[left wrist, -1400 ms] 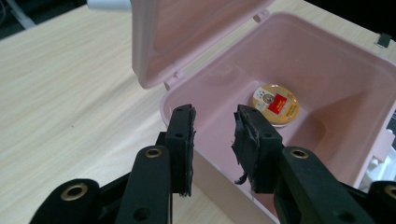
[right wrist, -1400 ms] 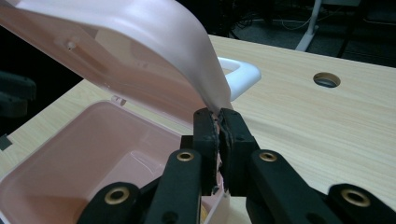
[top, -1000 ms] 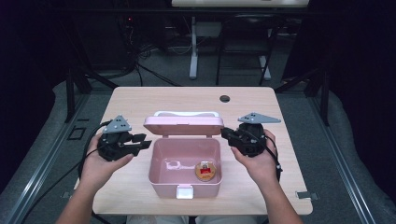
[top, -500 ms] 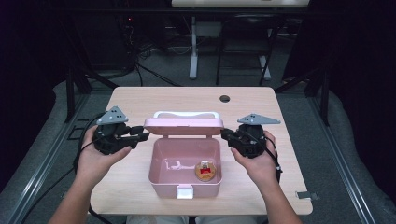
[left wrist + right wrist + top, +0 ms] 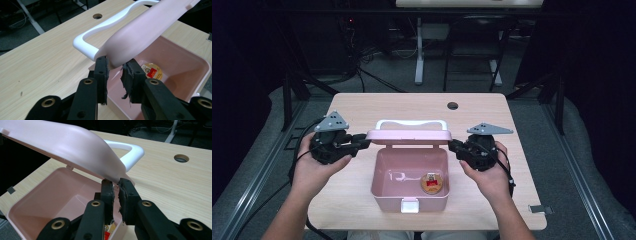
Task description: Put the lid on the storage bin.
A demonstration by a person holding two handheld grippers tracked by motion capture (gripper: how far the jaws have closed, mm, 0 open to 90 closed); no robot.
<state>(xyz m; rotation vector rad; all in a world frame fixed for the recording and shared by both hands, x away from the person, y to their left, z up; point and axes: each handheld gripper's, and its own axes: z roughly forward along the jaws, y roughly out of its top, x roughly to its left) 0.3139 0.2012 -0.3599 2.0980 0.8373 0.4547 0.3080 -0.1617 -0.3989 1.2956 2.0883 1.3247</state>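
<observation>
Your left gripper has just been closing, and its worn black pads now sit on either side of the corner of the pink lid; in the left gripper view the left pad looks to be touching the lid's edge, while you cannot tell whether the right pad presses on it. Your right gripper has its jaws nearly together, pinching the thin lip at the lid's opposite corner, seen in the centre of the right gripper view.

In the high view the two grippers face each other across the middle of the frame: the left gripper at centre left, the right gripper at centre right, each at one end of the lid. The lid is raised and tilted, hanging over the far side of the open pink box, with its white handle on the far edge.

The box sits at lower centre of the wooden table, its white latch facing you. Inside, at the lower right of the box floor, lies a small round item with a red and gold label. A dark round hole marks the table top toward the upper right.
</observation>
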